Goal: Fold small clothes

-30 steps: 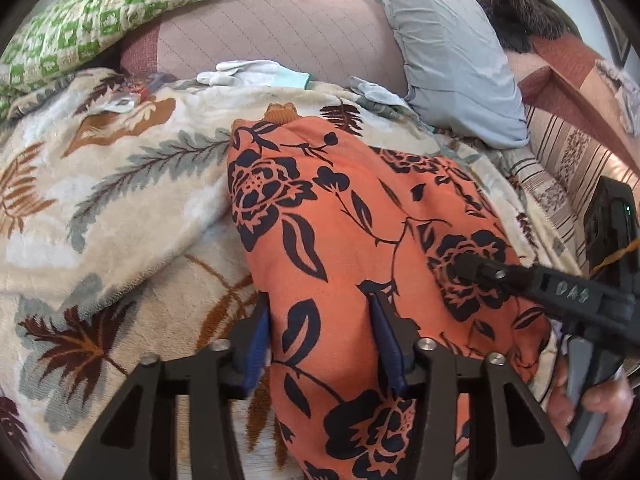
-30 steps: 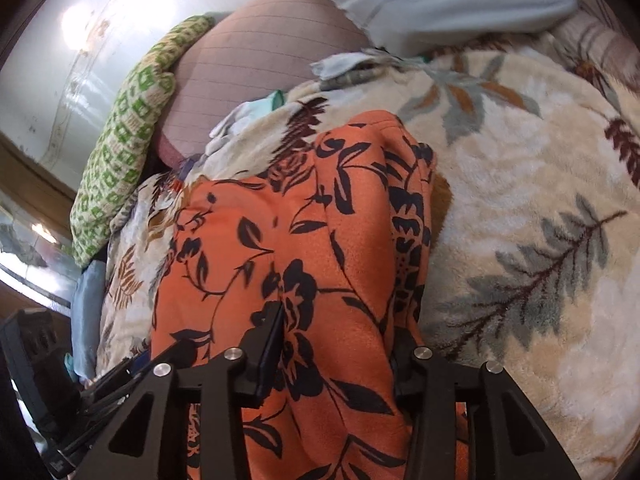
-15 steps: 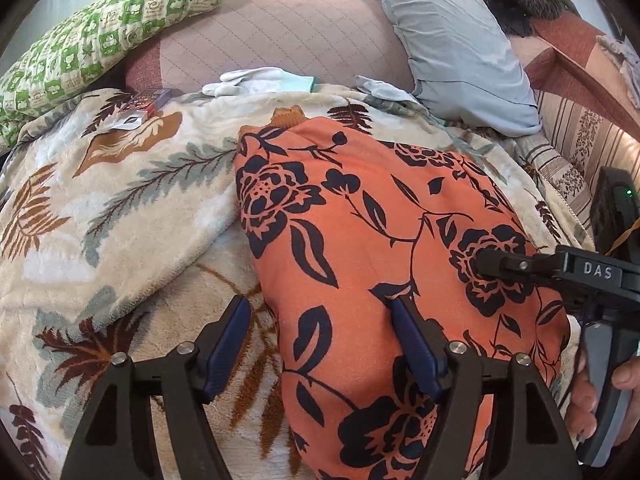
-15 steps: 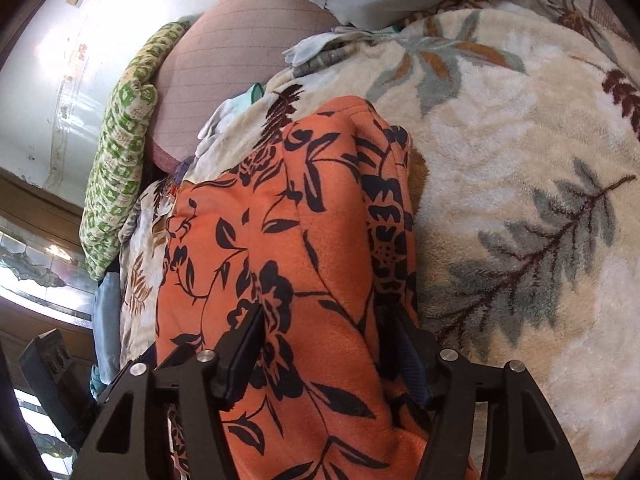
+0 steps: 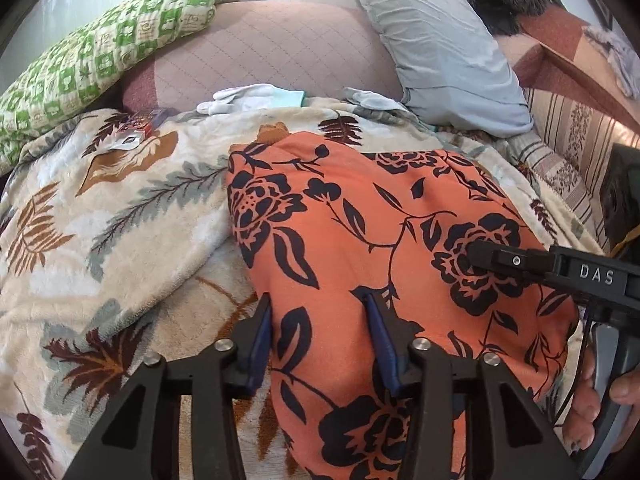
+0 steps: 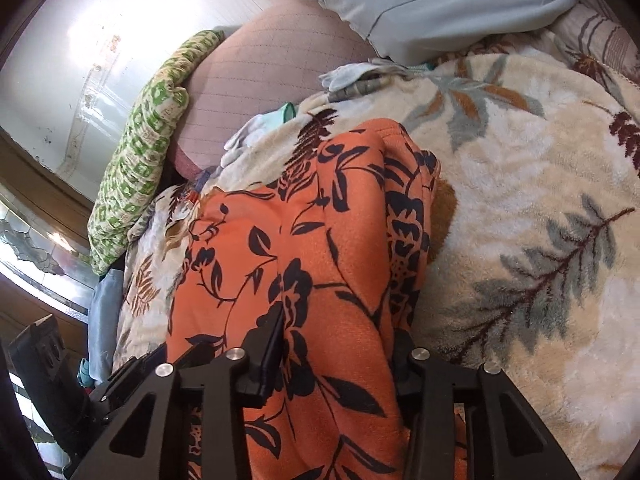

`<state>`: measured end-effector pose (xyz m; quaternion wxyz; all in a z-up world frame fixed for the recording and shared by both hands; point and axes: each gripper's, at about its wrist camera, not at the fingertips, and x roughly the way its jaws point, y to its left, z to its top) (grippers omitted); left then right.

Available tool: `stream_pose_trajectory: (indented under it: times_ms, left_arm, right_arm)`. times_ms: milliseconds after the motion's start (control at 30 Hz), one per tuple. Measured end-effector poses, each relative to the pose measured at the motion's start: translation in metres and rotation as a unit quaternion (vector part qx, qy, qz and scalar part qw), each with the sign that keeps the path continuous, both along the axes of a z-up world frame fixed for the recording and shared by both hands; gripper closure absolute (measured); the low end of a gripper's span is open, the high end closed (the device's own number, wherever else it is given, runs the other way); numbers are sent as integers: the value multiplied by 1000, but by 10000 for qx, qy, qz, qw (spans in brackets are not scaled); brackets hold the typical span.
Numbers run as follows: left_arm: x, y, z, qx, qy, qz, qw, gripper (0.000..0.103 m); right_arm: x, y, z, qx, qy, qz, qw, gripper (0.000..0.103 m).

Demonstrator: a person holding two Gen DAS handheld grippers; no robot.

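An orange cloth with black flowers (image 5: 380, 220) lies spread on a cream leaf-print blanket (image 5: 120, 220). My left gripper (image 5: 318, 304) points down at the cloth's near left edge. Its jaws are closing, with flat cloth between them and the left pad at the cloth's edge. In the right wrist view the same cloth (image 6: 280, 248) runs away from my right gripper (image 6: 340, 320). Those jaws are closing too, astride the near right edge, and cloth humps up between them and partly hides the right finger. One finger (image 5: 500, 258) of the right gripper rests on the cloth.
A green patterned pillow (image 5: 92, 56), a pink quilted cushion (image 5: 280, 52) and a pale blue pillow (image 5: 440, 40) line the far side. White gloves (image 5: 256, 98) and a small packet (image 5: 140, 124) lie at the blanket's far edge. A hand (image 5: 592, 412) holds the right gripper's handle.
Both grippers' jaws spread wider half a second ago and have narrowed again around the cloth's near edge. The cloth itself has hardly shifted.
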<state>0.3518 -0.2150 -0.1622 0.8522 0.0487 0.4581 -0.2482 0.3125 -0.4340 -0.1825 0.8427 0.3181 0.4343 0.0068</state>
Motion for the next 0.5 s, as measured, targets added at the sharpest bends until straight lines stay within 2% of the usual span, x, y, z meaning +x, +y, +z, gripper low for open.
stream_pose_trajectory:
  times_ms: [167, 233, 300, 400, 467, 500]
  left_arm:
    - [-6, 0, 13, 88, -262, -4, 9996, 66]
    - [-10, 0, 23, 93, -499, -40, 9987, 80]
    - [-17, 0, 36, 41, -773, -173, 9969, 82]
    - [-24, -1, 44, 343, -1130, -241, 9927, 82]
    - [-16, 7, 37, 466, -991, -86, 9940, 72]
    - [-6, 17, 30, 404, -676, 99, 9968, 58]
  right_arm:
    - [-3, 7, 18, -168, -308, 57, 9994, 66]
    - [-4, 11, 27, -169, -470, 114, 9987, 70]
    - [-4, 17, 34, -201, -550, 212, 9981, 72]
    - [1, 26, 33, -671, -298, 146, 9972, 72]
    - [3, 20, 27, -729, -109, 101, 9972, 72]
    - [2, 10, 21, -575, 21, -29, 9983, 71]
